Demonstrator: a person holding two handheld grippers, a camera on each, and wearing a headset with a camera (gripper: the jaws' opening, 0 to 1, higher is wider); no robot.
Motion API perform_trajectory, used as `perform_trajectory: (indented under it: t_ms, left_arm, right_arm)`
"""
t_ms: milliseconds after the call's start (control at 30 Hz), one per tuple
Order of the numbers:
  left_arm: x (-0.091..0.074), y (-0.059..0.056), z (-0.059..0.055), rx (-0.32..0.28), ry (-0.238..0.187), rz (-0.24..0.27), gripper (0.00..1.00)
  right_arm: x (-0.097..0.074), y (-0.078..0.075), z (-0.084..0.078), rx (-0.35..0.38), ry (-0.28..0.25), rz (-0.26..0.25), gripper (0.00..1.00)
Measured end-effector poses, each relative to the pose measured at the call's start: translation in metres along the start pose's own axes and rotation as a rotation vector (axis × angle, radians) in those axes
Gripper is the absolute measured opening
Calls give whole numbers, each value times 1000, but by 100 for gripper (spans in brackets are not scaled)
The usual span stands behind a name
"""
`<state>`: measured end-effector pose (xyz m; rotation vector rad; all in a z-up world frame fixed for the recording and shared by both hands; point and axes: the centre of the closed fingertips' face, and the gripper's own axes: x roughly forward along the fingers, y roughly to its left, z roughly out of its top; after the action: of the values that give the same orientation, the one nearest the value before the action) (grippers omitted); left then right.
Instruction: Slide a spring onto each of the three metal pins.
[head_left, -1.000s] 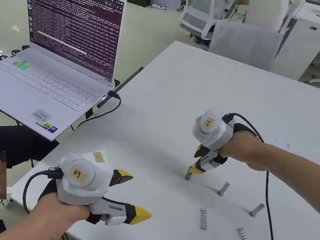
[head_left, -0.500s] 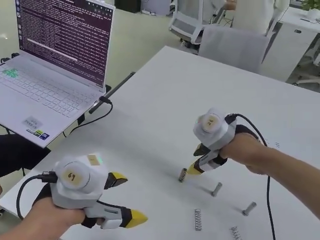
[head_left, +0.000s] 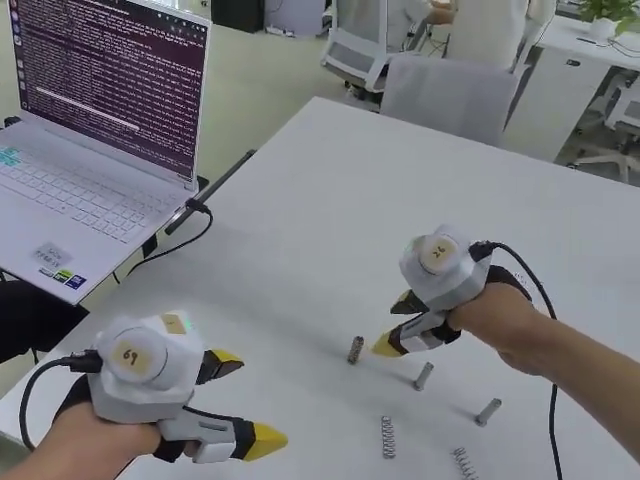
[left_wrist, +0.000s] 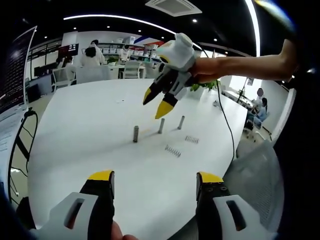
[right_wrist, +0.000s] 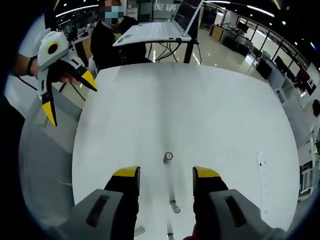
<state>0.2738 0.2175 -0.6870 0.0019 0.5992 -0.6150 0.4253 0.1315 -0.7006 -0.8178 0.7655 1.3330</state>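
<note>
Springs (head_left: 387, 437) of thin wire coil lie loose on the smooth white desk (head_left: 330, 200), at 5 o'clock in the head view. The second spring (head_left: 462, 462) is partly cut off by the lower edge. Just above them, three short grey metal pins stand in a slanting row: left pin (head_left: 355, 349), middle pin (head_left: 424, 376) and end pin (head_left: 488, 411). The left pin looks ribbed, like a coil around it, but it is too small to be sure. The right gripper (head_left: 396, 322) hangs at that pin's 2 o'clock, its yellow-tipped fingers parted and holding nothing, the lower tip just beside the pin. In the right gripper view the pin (right_wrist: 168, 156) shows end-on as a small ring. The left gripper (head_left: 250, 398), at 7 o'clock and well apart from the pins, has its fingers spread wide and empty. An open laptop (head_left: 90, 150) at 10 o'clock is cropped by the left edge.
</note>
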Motion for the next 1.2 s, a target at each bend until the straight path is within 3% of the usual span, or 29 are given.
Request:
perform_trajectory:
  t_ms: [167, 333, 767, 1200]
  left_arm:
    - [1, 0, 1, -2, -2, 0, 62]
    - [2, -1, 2, -5, -4, -1, 62]
    - [4, -5, 2, -7, -1, -10, 62]
    - [5, -5, 8, 3, -3, -8, 62]
  right_arm:
    - [-11, -1, -7, 22, -24, -37, 42]
    - [-23, 0, -9, 79, -87, -64, 44]
    - [-51, 14, -31, 176, -192, -162, 46]
    - [-72, 35, -64, 316, -269, -188, 51]
